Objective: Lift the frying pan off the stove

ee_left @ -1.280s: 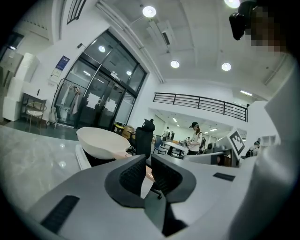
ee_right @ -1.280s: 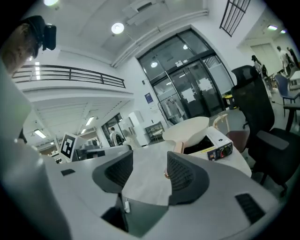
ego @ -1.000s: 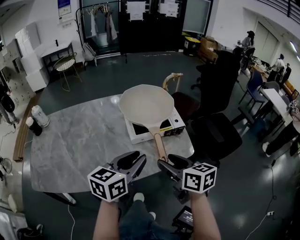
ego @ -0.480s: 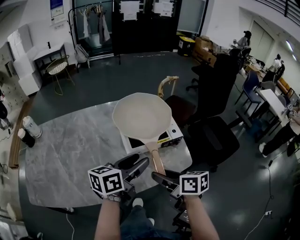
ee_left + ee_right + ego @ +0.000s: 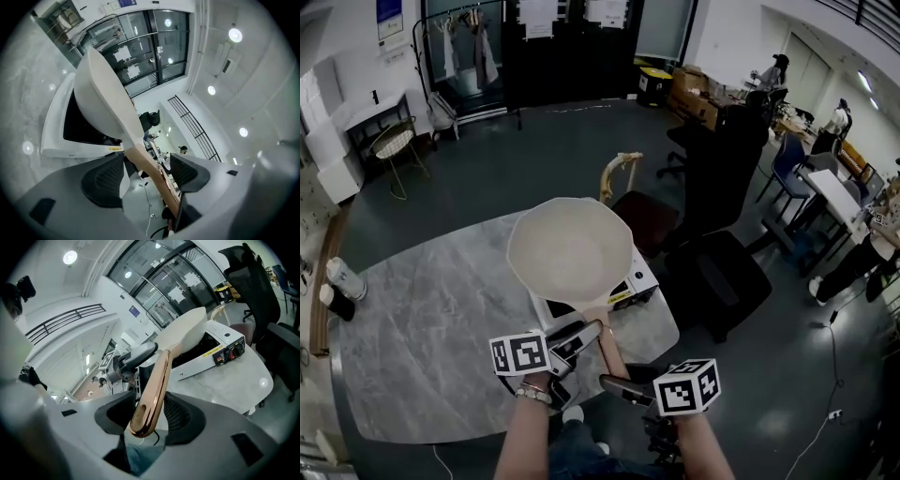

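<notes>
The cream frying pan [image 5: 570, 251] is tilted with its bowl raised over the white portable stove [image 5: 628, 284] on the grey marble table [image 5: 441, 309]. Its copper-coloured handle [image 5: 609, 345] points toward me. My right gripper [image 5: 614, 384] has the handle's end [image 5: 152, 390] between its jaws, which are closing, with both pads against it. My left gripper [image 5: 584, 336] sits farther up the handle. Its jaws are opening, and the handle [image 5: 150, 164] runs between them with a gap on the left side. In the left gripper view the pan [image 5: 101, 98] hangs above the stove's black top [image 5: 79, 126].
Black office chairs [image 5: 712, 272] stand just right of the table, and a wooden chair back [image 5: 622, 169] is behind the stove. Two bottles [image 5: 339, 281] stand at the table's far left edge. People sit at desks far right.
Both grippers have moved forward along the handle. The left jaws have spread apart, the right jaws have closed in on the handle's end, and the pan has tipped up over the stove.
</notes>
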Available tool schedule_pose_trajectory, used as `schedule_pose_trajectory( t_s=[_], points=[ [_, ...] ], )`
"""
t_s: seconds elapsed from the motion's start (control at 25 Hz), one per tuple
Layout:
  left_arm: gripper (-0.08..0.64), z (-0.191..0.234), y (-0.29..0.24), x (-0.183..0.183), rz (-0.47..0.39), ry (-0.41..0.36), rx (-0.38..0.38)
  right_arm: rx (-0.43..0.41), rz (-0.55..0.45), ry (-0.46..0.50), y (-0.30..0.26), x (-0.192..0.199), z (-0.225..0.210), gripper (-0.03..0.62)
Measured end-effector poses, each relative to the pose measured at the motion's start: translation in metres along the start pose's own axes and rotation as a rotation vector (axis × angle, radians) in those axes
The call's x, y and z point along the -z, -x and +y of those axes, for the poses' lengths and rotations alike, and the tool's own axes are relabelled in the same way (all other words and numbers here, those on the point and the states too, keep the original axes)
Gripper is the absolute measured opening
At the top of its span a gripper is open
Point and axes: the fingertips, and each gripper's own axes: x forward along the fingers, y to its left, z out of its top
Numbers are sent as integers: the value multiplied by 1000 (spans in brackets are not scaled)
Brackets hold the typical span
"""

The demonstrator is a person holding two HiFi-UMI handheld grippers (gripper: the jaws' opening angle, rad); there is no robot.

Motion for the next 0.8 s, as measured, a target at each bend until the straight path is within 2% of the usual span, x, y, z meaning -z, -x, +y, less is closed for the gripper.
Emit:
schedule_pose_trajectory(
  t_s=[0.16, 0.44, 0.6, 0.8],
  points=[
    [307, 9, -20, -1, 29, 45, 20, 19, 34, 20, 1, 4, -2, 204],
    [307, 21, -51, -5, 63, 88, 23, 65, 82, 43, -1, 5, -3, 204],
    [297, 17, -65, -4, 100, 98, 50, 101, 109, 57, -1, 7, -2, 204],
    [264, 17, -70, -9, 77, 92, 76, 118, 113, 71, -3, 7, -4, 206]
  ],
)
